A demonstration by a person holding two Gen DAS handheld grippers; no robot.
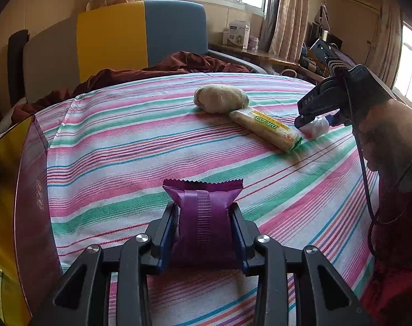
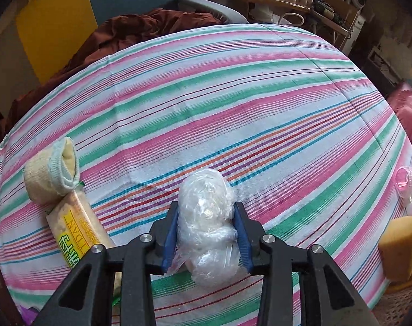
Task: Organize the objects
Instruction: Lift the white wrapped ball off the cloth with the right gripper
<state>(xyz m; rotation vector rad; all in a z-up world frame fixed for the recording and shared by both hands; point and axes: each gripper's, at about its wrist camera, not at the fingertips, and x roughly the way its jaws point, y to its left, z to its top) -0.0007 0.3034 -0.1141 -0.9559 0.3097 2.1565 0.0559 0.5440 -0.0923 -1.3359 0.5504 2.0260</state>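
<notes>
Your left gripper (image 1: 204, 217) is clamped on a purple snack packet (image 1: 203, 212), blue pads pressing its two sides, crimped top edge sticking up past the fingertips. The packet is held above the striped bed sheet (image 1: 124, 141), near the front edge of the bed.

Your right gripper (image 2: 207, 217) is closed on a crumpled clear plastic bundle (image 2: 206, 217), squeezed between both pads. In the left wrist view the bundle (image 1: 317, 126) is at the right of the bed, low over the sheet; can't tell if it touches the sheet.

Just beside the bundle lies a long biscuit pack (image 1: 265, 129) with a yellow-green label, flat on the sheet. A rolled beige sock (image 1: 221, 98) touches the far end of that pack.

A purple-and-gold box (image 1: 29, 217) stands open at the left edge of the left wrist view, beside the bed.

The right wrist view shows a small pink plastic cup (image 2: 407, 183) on its side near the right edge of the sheet, and a yellow sponge (image 2: 401, 247) below it, at the bed's edge.

A dark red blanket (image 1: 162, 68) is bunched at the far end of the bed.
</notes>
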